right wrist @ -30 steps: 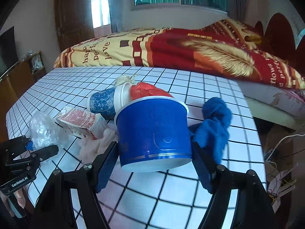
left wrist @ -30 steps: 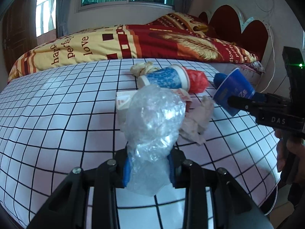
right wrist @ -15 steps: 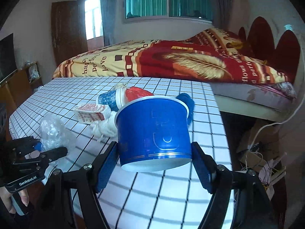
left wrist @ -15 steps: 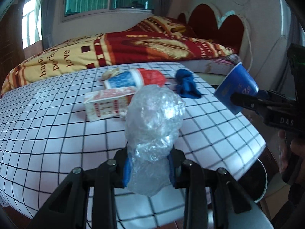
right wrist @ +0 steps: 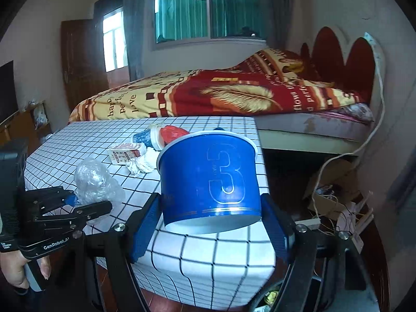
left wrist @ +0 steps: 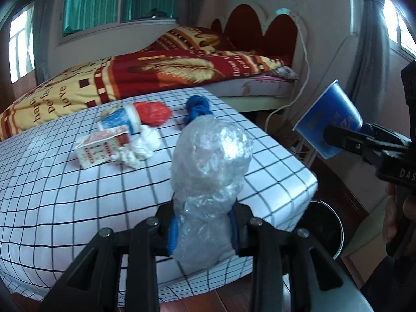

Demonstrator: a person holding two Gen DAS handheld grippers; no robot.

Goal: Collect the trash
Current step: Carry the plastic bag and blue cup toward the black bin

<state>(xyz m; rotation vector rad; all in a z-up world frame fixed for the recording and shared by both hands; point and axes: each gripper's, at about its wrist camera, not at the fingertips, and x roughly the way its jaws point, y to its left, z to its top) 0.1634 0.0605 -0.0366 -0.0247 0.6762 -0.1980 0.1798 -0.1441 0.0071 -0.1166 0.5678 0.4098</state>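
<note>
My left gripper (left wrist: 204,231) is shut on a crumpled ball of clear plastic wrap (left wrist: 208,171), held above the near right corner of the grid-cloth table (left wrist: 65,182). Past the table's right edge, my right gripper (right wrist: 210,228) is shut on a blue paper cup (right wrist: 210,182) lying sideways between its pads. The left wrist view shows that cup (left wrist: 327,122) at the right. On the table lie a red-and-white carton (left wrist: 102,147), a white tissue (left wrist: 140,148), a tipped blue-and-white cup (left wrist: 119,122), a red plastic bag (left wrist: 154,113) and a blue cloth (left wrist: 197,106).
A dark round bin (left wrist: 325,223) stands on the floor below the table's right corner. A bed with a red and yellow blanket (left wrist: 156,72) sits behind the table. A white cable (right wrist: 338,161) and a cardboard box (right wrist: 327,182) lie on the floor to the right.
Both grippers have pulled back from the middle of the table toward its right corner, each carrying its load. The floor and the bin have come into view.
</note>
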